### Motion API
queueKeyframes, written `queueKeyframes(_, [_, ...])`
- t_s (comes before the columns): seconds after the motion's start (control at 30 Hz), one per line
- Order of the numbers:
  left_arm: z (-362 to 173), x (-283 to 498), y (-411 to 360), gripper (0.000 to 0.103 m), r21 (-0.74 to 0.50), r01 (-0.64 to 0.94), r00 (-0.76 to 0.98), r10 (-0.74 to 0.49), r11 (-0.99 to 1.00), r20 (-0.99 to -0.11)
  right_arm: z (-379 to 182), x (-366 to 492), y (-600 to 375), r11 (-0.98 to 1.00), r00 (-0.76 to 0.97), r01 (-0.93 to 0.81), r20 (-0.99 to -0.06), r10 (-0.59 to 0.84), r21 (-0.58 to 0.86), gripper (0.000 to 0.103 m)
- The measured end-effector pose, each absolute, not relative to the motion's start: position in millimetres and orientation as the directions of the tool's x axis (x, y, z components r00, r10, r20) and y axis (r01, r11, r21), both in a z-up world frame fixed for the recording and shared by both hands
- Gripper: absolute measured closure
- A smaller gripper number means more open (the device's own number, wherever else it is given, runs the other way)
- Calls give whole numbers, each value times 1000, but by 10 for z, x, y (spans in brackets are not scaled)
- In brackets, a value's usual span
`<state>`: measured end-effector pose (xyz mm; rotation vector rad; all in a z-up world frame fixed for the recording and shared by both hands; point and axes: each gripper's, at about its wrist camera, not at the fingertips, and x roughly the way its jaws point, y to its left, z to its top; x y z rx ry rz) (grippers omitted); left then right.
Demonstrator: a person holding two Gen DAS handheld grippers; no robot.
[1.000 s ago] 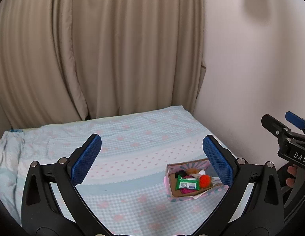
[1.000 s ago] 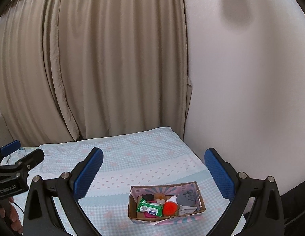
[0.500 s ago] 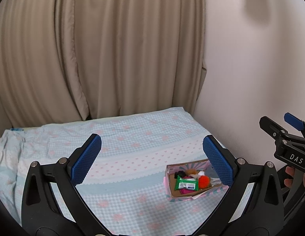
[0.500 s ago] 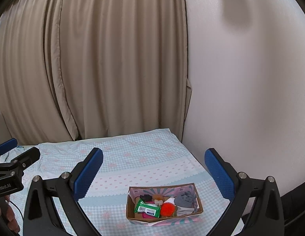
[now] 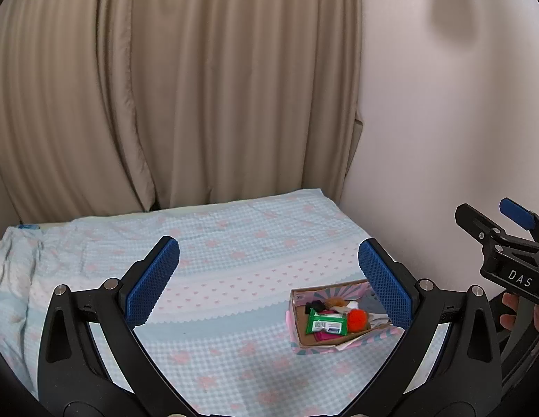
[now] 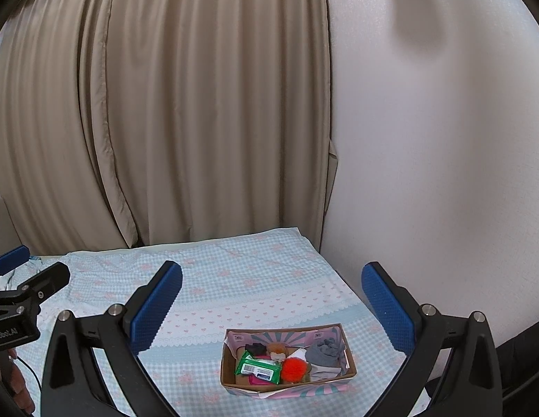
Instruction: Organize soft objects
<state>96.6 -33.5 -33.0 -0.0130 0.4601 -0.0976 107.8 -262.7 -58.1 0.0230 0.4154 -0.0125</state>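
A cardboard box [image 6: 351, 361] [image 5: 294, 321] sits on the bed near the wall side. It holds a green wipes pack [image 6: 258, 368] [image 5: 326, 323], an orange pom-pom [image 6: 295, 369] [image 5: 358, 319], a grey sock [image 6: 324, 352], a small brown plush [image 6: 276, 349] and a black item [image 6: 255, 347]. My left gripper [image 5: 269, 286] is open and empty, high above the bed, left of the box. My right gripper [image 6: 273, 300] is open and empty, held above and behind the box. Each gripper shows at the edge of the other's view.
The bed has a light blue checked sheet [image 5: 217, 243] with pink hearts. Beige curtains [image 5: 165, 87] hang behind it and a white wall [image 6: 443, 139] runs along its right side. Crumpled sheet lies at the left edge [image 5: 12, 278].
Both grippers have drifted slightly; the box sits a little lower and more central in the right wrist view. Nothing was taken hold of or let go.
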Motion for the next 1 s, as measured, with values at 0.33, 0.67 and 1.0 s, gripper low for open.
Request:
queueKeyframes(0.33, [-335, 939, -328, 0, -42, 88, 890, -98, 995, -445, -578, 1047, -2630, 1000, 914, 13, -405, -3, 20, 0])
queueKeyframes(0.67, [-313, 941, -337, 0, -37, 90, 890, -97, 995, -446, -585, 1045, -2636, 1000, 915, 13, -404, -4, 21, 0])
queueKeyframes(1.0, [-324, 961, -325, 0, -34, 87, 893, -93, 996, -441, -583, 1055, -2623, 1000, 915, 15, -404, -5, 22, 0])
